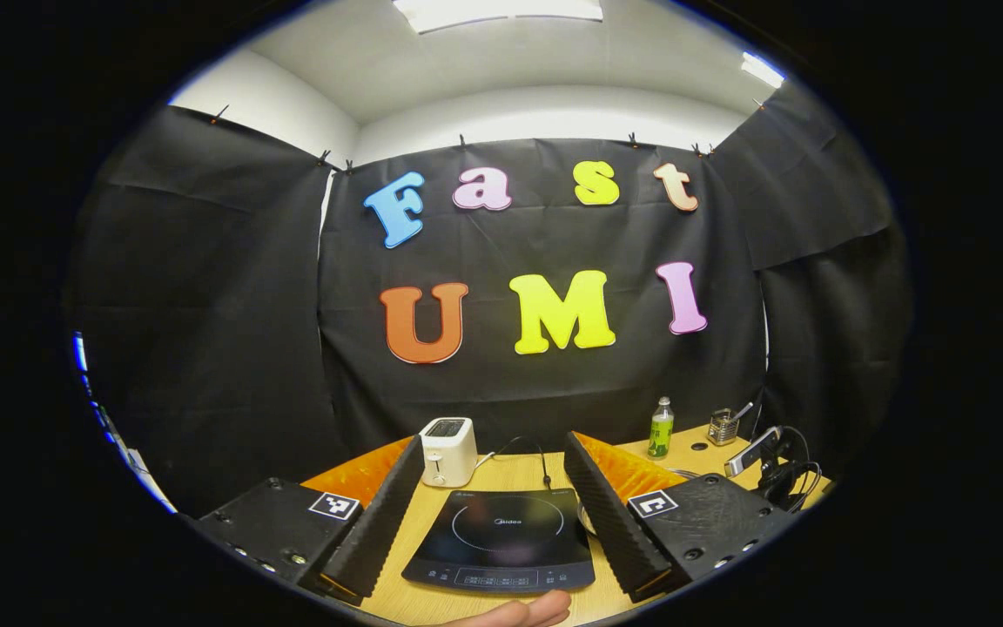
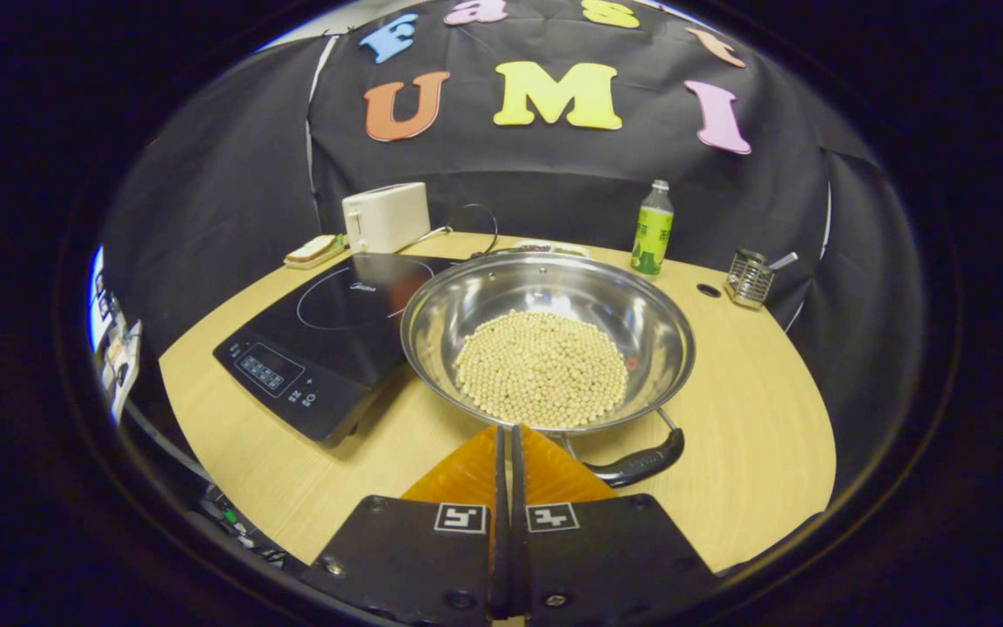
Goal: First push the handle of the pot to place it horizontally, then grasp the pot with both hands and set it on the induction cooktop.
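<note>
We are holding our right tongs (image 2: pixel 506 435) clenched tight to push the black handle (image 2: pixel 641 463) of the shiny steel pot (image 2: pixel 548 340) of beans sitting beside the black cooktop (image 2: pixel 336 335) on the wooden table (image 2: pixel 754 418), while our left tongs (image 1: pixel 495 470) are waiting wide apart.

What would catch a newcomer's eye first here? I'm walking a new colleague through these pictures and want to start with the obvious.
Most striking is the steel pot in the middle of the wooden table, heaped with pale beans, its black handle pointing toward the shut right gripper. Just left of it lies the black induction cooktop, which the left gripper view frames between the open left gripper fingers, with a white toaster behind it.
</note>
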The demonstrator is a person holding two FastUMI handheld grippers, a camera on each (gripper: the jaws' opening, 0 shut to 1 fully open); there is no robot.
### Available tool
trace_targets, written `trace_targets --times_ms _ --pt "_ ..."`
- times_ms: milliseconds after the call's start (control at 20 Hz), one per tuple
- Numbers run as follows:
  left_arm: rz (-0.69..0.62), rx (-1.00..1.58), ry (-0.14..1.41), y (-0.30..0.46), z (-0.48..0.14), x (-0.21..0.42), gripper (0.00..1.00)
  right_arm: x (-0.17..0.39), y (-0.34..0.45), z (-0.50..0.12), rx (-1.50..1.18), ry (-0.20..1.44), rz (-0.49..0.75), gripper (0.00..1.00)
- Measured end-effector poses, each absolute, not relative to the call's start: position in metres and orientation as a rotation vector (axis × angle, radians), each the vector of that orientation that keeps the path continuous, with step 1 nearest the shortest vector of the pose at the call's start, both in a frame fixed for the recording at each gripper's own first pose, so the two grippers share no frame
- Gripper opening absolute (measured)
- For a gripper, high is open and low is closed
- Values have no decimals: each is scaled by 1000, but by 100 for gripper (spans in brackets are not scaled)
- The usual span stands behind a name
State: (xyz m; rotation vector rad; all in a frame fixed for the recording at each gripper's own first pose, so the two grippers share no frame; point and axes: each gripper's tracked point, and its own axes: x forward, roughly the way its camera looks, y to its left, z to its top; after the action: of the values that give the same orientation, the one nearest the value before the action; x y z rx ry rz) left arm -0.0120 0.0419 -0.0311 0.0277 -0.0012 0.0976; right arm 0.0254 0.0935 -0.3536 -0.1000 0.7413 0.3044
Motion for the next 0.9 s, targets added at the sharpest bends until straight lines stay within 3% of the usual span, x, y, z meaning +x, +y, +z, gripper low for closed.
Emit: trace_targets --times_ms 50,900 --pt "100 28 -1 43 -31 -10 96 25 94 -355 -102 750 310 0" --pt "60 9 58 17 -48 33 96 39 48 -377 -32 836 332 4"
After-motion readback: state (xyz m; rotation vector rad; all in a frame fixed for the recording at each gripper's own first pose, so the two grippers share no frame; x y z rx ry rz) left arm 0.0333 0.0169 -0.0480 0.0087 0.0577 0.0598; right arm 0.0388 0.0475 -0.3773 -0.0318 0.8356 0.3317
